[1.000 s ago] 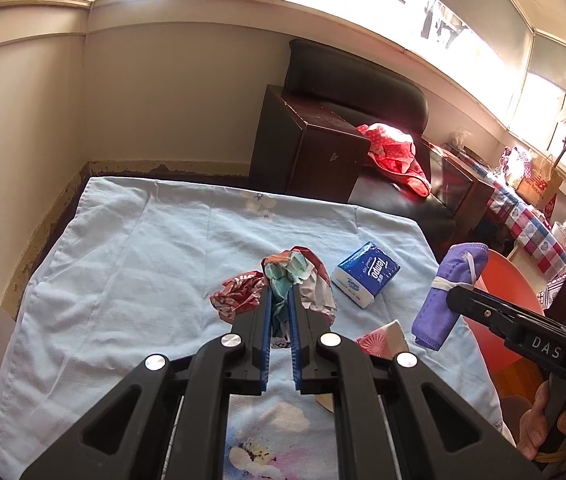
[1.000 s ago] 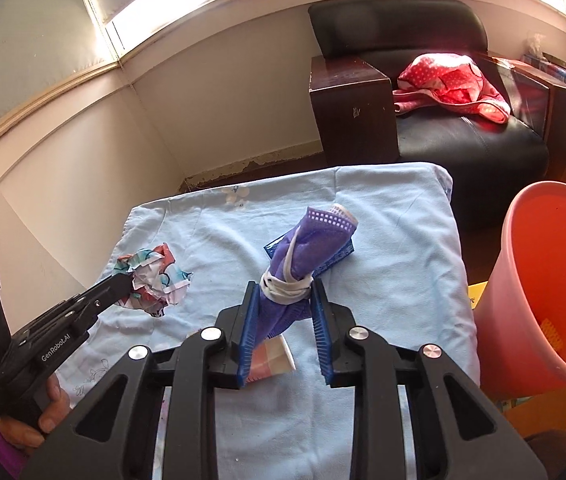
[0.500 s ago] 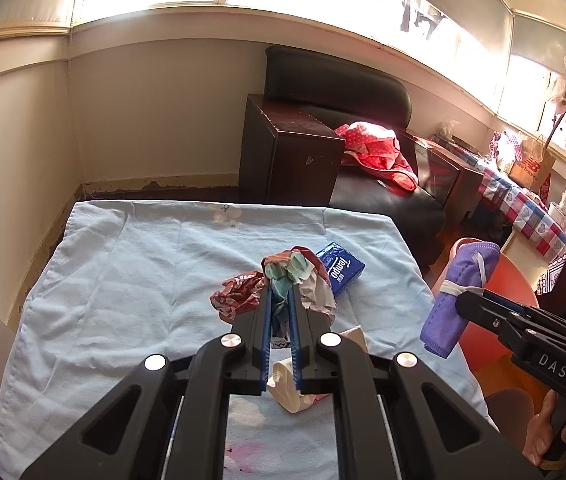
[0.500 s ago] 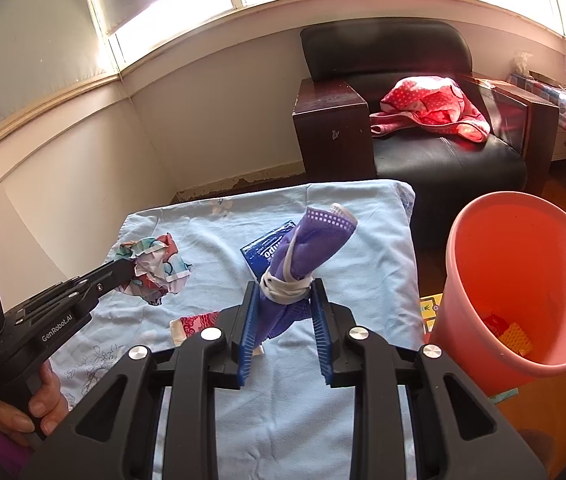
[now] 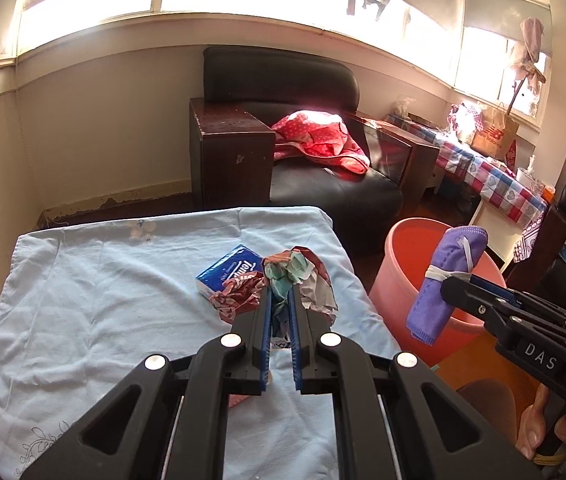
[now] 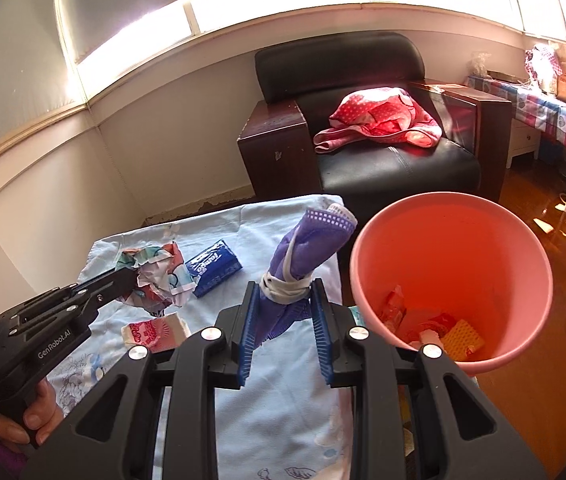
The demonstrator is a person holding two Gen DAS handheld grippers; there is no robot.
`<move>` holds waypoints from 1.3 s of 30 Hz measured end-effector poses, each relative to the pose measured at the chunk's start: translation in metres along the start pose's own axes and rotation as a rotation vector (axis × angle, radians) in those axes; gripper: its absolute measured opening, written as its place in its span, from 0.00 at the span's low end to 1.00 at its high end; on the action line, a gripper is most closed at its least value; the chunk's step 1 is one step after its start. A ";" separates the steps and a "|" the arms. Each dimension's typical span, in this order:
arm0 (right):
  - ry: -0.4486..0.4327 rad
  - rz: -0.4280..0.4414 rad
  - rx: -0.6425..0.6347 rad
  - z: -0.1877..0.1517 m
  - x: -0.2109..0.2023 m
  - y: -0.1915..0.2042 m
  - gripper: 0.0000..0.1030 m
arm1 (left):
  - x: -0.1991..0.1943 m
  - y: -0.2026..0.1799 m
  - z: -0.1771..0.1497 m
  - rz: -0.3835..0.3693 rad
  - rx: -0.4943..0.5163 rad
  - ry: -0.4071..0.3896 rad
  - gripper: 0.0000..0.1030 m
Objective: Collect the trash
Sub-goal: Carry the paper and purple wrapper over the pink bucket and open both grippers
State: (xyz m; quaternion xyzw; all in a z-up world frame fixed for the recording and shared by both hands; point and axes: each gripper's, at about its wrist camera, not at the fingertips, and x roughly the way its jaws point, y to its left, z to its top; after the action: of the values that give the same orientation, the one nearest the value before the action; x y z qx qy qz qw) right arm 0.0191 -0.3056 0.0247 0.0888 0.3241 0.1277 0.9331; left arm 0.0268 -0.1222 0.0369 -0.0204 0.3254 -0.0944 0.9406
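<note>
Pinching a rolled purple mask (image 6: 303, 256) by its middle, your right claw (image 6: 285, 320) hangs beside the pink bin (image 6: 523, 256), not over it; letting go now drops it on the tabletop (image 6: 283, 420) edge. Your left claw (image 5: 279, 320), pressed together on crumpled wrappers (image 5: 295, 276), grips only a fold, so loose pieces could shed. A tissue pack (image 6: 213, 266) and a small red-printed wrapper (image 6: 155, 332) lie uncollected.

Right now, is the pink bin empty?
No. The pink bin already holds wrappers and a yellow piece at its bottom, seen from the right wrist.
</note>
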 end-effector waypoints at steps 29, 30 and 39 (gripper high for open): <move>-0.029 -0.216 0.140 -0.005 -0.012 -0.130 0.26 | 0.090 -0.164 0.013 -0.227 0.200 0.122 0.08; -0.024 -0.220 0.135 -0.005 -0.011 -0.130 0.26 | 0.093 -0.166 0.013 -0.228 0.204 0.129 0.08; 0.008 -0.217 0.163 -0.009 -0.002 -0.143 0.26 | 0.106 -0.177 0.006 -0.234 0.217 0.160 0.09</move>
State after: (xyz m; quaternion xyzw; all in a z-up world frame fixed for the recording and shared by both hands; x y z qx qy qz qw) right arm 0.0373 -0.4414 -0.0165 0.1284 0.3451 -0.0004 0.9298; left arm 0.0831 -0.3162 -0.0052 0.0510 0.3827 -0.2390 0.8910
